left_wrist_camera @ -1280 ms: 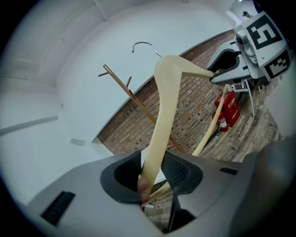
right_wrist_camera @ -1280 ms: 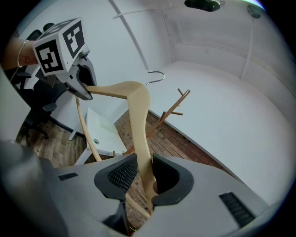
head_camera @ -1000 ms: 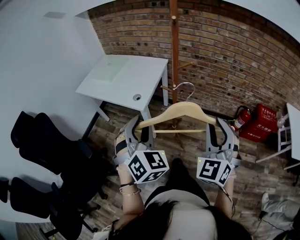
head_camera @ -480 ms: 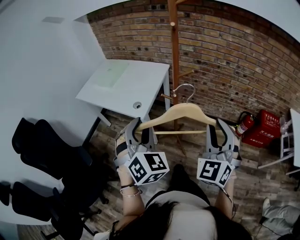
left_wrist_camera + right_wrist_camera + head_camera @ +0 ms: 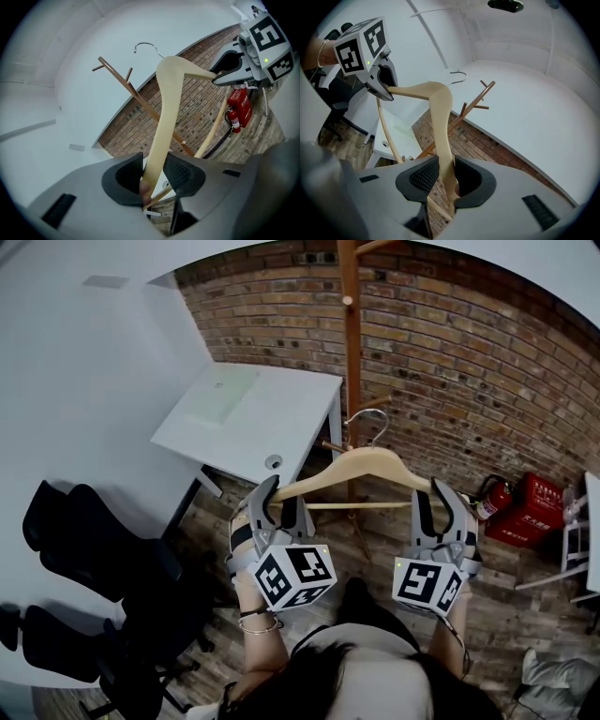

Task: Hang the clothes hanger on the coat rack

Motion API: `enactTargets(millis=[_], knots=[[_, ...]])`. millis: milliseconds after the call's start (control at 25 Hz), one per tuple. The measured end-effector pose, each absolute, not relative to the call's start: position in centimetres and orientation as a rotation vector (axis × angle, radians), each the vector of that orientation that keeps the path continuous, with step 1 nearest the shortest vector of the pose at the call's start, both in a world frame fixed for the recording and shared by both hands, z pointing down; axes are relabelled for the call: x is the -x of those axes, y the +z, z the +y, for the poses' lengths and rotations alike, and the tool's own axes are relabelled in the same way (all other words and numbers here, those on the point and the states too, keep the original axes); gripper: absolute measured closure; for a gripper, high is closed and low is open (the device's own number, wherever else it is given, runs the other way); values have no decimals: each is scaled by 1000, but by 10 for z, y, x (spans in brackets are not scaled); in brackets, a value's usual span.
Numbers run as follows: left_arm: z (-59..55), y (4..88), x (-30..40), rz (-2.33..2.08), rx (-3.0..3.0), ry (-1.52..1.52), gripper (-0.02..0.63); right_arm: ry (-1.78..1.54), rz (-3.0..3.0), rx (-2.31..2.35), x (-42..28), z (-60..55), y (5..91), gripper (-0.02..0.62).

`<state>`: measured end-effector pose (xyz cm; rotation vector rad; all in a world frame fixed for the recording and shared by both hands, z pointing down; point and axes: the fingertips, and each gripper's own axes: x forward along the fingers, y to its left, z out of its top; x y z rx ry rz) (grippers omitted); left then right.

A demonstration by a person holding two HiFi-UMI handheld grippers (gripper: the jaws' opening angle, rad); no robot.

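Note:
A pale wooden clothes hanger (image 5: 361, 468) with a metal hook (image 5: 367, 420) hangs level in the air between my two grippers. My left gripper (image 5: 278, 500) is shut on its left end and my right gripper (image 5: 441, 498) on its right end. The wooden coat rack (image 5: 351, 334) stands just beyond, against the brick wall; the hook is close to one of its lower pegs (image 5: 334, 446). In the left gripper view the hanger (image 5: 166, 112) runs up from my jaws (image 5: 152, 176) towards the rack (image 5: 136, 93). In the right gripper view the hanger (image 5: 442, 124) rises from my jaws (image 5: 445, 180).
A white desk (image 5: 253, 409) stands left of the rack. Black office chairs (image 5: 103, 559) are at the lower left. A fire extinguisher (image 5: 487, 495) and a red box (image 5: 534, 512) sit on the floor by the wall at the right, beside a white chair (image 5: 574, 540).
Both grippers have carried the hanger forward towards the coat rack. The rack and brick wall loom closer, and the hook now sits nearer the pole.

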<state>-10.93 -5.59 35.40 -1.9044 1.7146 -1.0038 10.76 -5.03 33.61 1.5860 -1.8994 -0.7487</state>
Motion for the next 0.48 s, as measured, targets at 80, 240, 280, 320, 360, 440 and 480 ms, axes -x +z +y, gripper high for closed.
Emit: enactTargets(millis=[80, 240, 280, 320, 360, 440, 480], knots=[[-63, 354, 108, 1717, 1903, -1005, 471, -749, -1904, -1585, -109, -58, 336, 479], [-77, 353, 106, 1721, 1895, -1007, 471, -746, -1913, -1576, -110, -73, 335, 479], [-80, 352, 105, 1722, 1894, -1007, 471, -746, -1915, -1574, -111, -76, 334, 479], [-84, 351, 105, 1723, 1892, -1008, 471, -746, -1917, -1573, -111, -80, 334, 479], [-88, 350, 104, 1723, 1890, -1008, 471, -746, -1919, -1572, -112, -84, 333, 479], [-95, 348, 104, 1725, 1886, -1009, 471, -748, -1925, -1565, -112, -92, 333, 479], [-98, 348, 104, 1727, 1884, -1009, 471, -750, -1928, -1562, -112, -96, 333, 479]])
